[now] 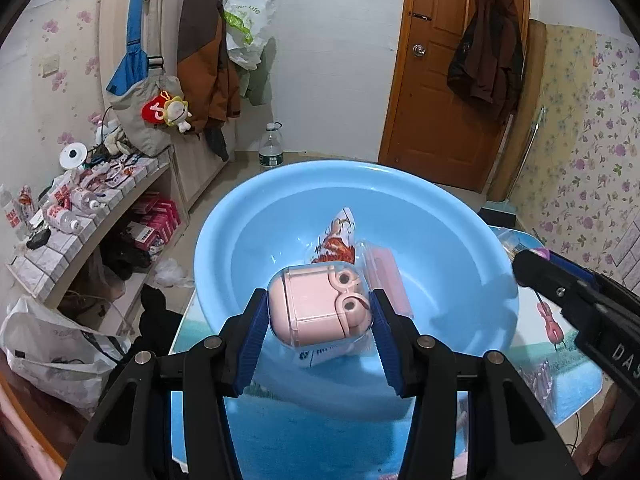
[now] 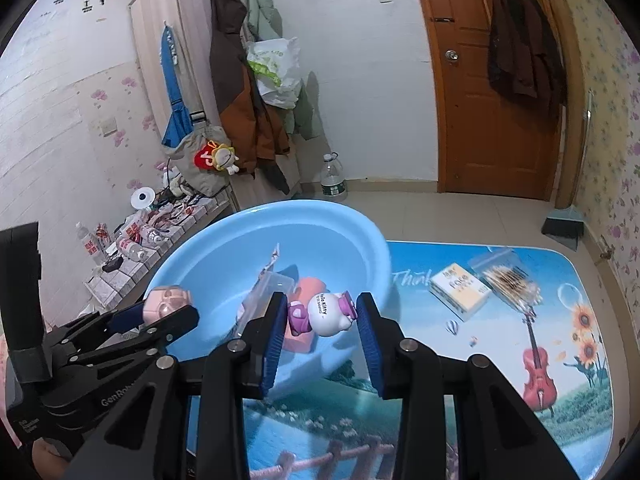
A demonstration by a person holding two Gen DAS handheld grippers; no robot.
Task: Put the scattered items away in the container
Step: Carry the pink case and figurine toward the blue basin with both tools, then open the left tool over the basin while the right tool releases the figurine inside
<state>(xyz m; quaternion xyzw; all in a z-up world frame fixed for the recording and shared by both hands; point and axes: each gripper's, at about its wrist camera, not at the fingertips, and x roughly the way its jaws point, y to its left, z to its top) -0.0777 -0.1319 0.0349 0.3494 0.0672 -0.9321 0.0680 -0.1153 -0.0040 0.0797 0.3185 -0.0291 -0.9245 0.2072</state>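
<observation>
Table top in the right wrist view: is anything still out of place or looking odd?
Yes. A white box and a clear bag of brown sticks still lie on the table mat, outside the blue basin. Nothing looks spilled or broken. Both grippers hold toys over the basin.

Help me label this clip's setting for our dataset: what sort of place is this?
Most likely a lived-in room of a home, perhaps a bedroom or entry. Coats hang by a wardrobe, a wooden door stands ahead, floral wallpaper covers the walls, and a blue basin sits on a table.
</observation>
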